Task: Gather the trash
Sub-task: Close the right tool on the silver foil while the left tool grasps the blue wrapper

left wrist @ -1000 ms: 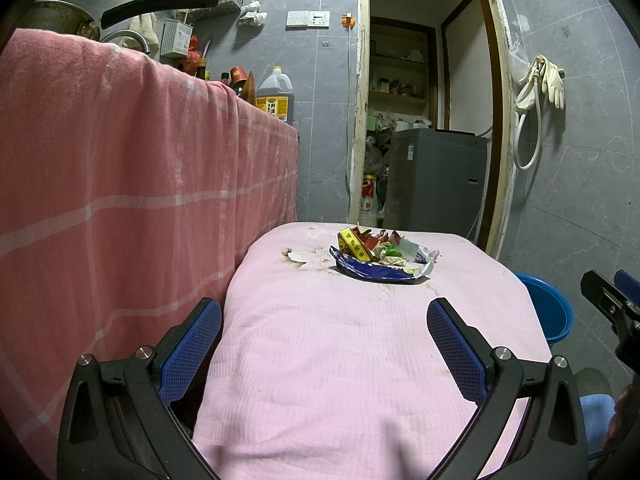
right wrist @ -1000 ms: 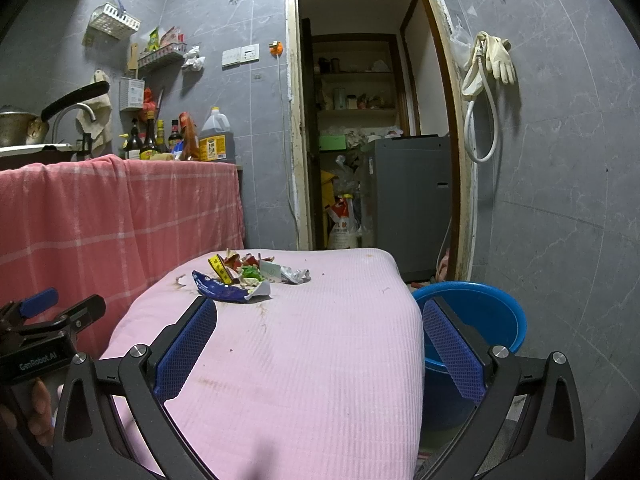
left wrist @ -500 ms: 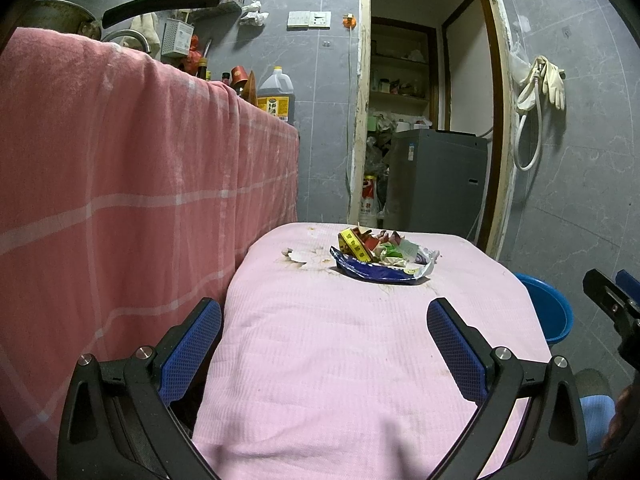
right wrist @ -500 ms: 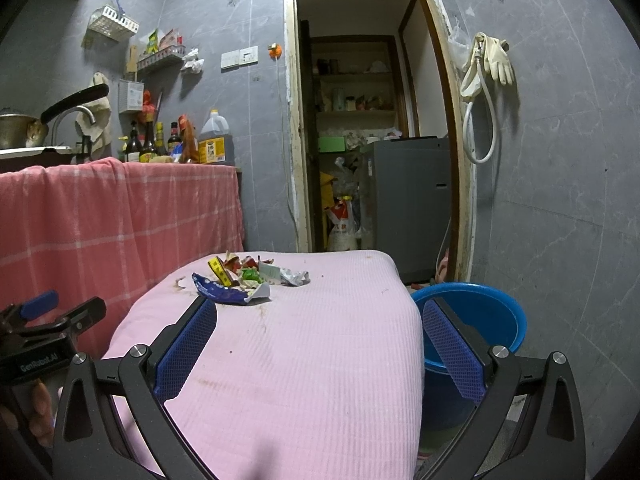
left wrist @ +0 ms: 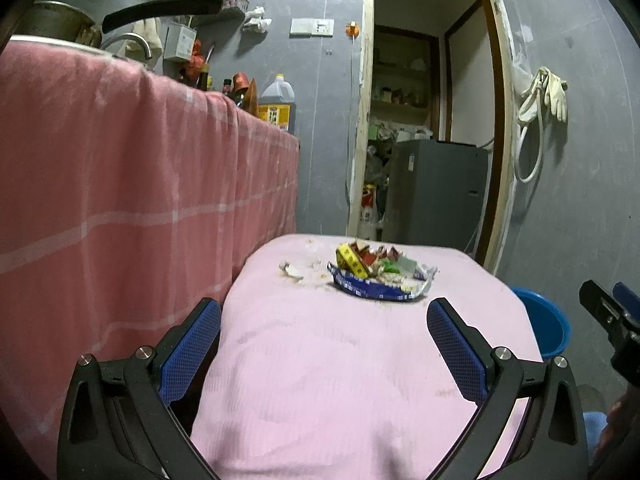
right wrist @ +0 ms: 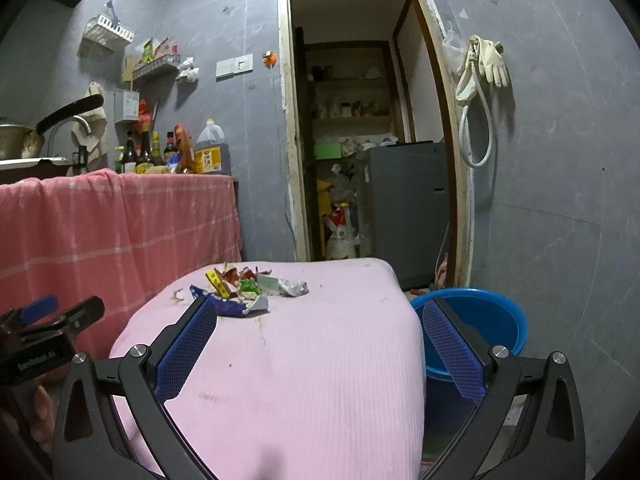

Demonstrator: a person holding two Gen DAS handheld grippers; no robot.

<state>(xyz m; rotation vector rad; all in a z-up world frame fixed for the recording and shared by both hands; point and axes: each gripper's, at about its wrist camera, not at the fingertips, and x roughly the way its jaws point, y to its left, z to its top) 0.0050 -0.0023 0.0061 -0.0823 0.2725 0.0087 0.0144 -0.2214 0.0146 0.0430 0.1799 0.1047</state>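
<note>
A heap of crumpled wrappers (left wrist: 378, 274) lies at the far end of the pink-covered table (left wrist: 340, 380): a blue foil bag underneath, with yellow, red, green and silver scraps on top. In the right wrist view the same trash pile (right wrist: 244, 290) sits left of centre. A small white scrap (left wrist: 291, 270) lies apart, to the pile's left. My left gripper (left wrist: 324, 344) is open, well short of the pile, nothing between its blue pads. My right gripper (right wrist: 318, 346) is open too and empty. A blue plastic basin (right wrist: 480, 330) stands on the floor at the table's right side.
A counter draped in pink checked cloth (left wrist: 120, 200) runs along the left, with bottles, an oil jug (left wrist: 276, 102) and a pan on top. Behind the table an open doorway (right wrist: 360, 152) shows a grey appliance and shelves. Rubber gloves and a hose (right wrist: 480, 80) hang on the right wall.
Both views have shifted only slightly; the trash pile and basin stay put and both grippers remain open.
</note>
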